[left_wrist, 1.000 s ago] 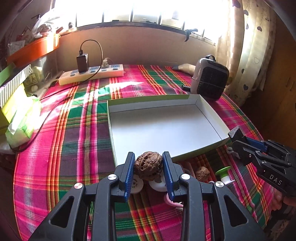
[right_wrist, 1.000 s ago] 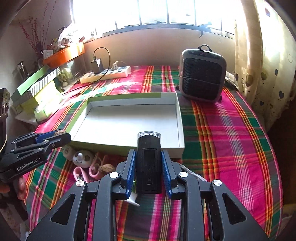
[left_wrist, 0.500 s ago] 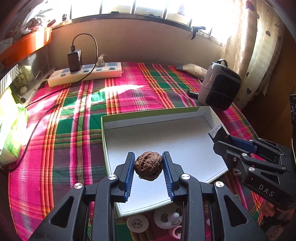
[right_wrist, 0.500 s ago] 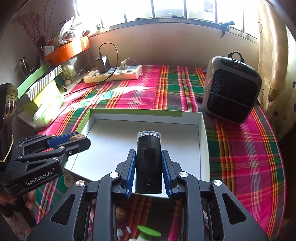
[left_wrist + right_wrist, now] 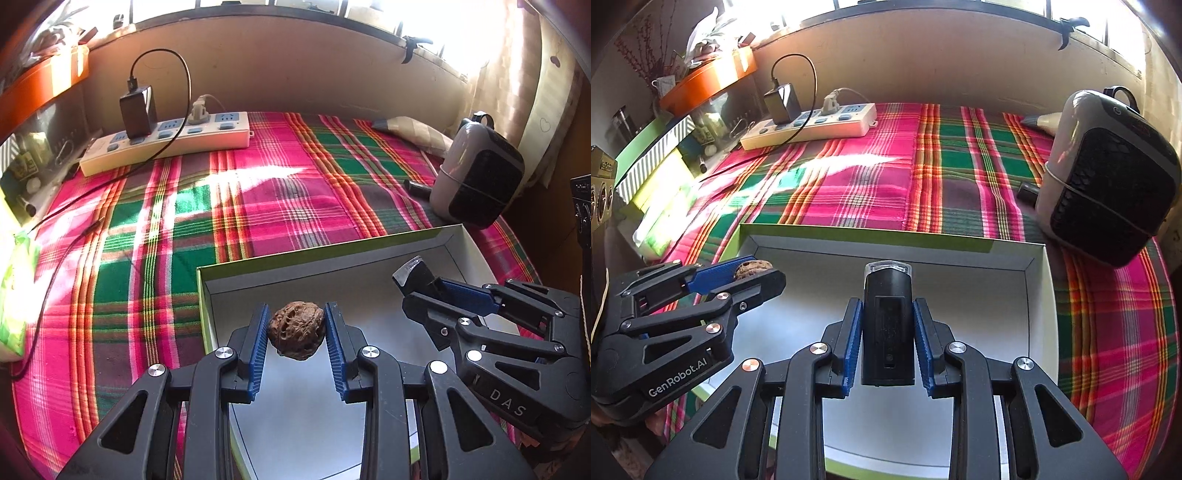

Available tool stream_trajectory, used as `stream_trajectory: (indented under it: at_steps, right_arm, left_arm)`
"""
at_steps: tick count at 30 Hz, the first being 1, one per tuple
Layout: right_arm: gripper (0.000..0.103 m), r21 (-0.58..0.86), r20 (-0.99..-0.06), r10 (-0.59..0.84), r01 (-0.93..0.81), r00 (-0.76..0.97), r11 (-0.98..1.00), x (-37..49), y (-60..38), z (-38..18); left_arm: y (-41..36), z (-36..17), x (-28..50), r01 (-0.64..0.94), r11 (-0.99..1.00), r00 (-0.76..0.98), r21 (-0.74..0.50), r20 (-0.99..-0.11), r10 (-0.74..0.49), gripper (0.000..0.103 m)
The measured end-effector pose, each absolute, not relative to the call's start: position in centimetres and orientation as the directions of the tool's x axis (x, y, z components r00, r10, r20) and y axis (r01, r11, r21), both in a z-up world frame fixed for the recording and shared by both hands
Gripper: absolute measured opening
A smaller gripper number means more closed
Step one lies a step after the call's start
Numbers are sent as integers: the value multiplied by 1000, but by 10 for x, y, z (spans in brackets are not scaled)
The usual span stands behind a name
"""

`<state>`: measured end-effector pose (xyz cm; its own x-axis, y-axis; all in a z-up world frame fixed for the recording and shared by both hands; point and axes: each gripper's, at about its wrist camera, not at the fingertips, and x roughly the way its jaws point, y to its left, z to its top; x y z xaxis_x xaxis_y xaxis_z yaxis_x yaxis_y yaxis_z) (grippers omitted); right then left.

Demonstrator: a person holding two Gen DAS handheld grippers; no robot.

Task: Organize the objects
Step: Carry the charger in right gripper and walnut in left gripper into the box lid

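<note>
A brown walnut [image 5: 296, 334] sits between the blue pads of my left gripper [image 5: 295, 328], which is shut on it above the near left part of the shallow white box [image 5: 332, 258]. The same walnut [image 5: 752, 267] shows in the right wrist view, pinched in the left gripper [image 5: 746, 271] over the box's left wall [image 5: 746, 243]. My right gripper [image 5: 887, 325] is shut on a black cylindrical device with a clear cap [image 5: 887, 317], held over the box floor. In the left wrist view that device [image 5: 413, 275] juts from the right gripper [image 5: 428, 291] over the box's right half.
A white power strip [image 5: 166, 142] with a black charger lies at the back of the plaid cloth [image 5: 258, 206]. A grey heater [image 5: 1108, 177] stands just behind the box's far right corner. Green and striped boxes [image 5: 653, 162] line the left edge.
Both grippers have moved forward from the table's near edge to above the box, each keeping its object. The small items by the near edge have dropped out of view.
</note>
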<state>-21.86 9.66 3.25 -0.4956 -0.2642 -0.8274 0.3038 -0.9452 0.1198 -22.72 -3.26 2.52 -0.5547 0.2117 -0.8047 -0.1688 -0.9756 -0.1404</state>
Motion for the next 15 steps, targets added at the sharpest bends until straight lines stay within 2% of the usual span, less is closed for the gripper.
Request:
stream_trajectory:
  at_steps: [15]
  right_arm:
    - [29, 103, -847, -235, 285, -477, -953, -236, 95, 19]
  left_arm:
    - [-20, 12, -241, -198, -977, -545, -78, -820, 176, 28]
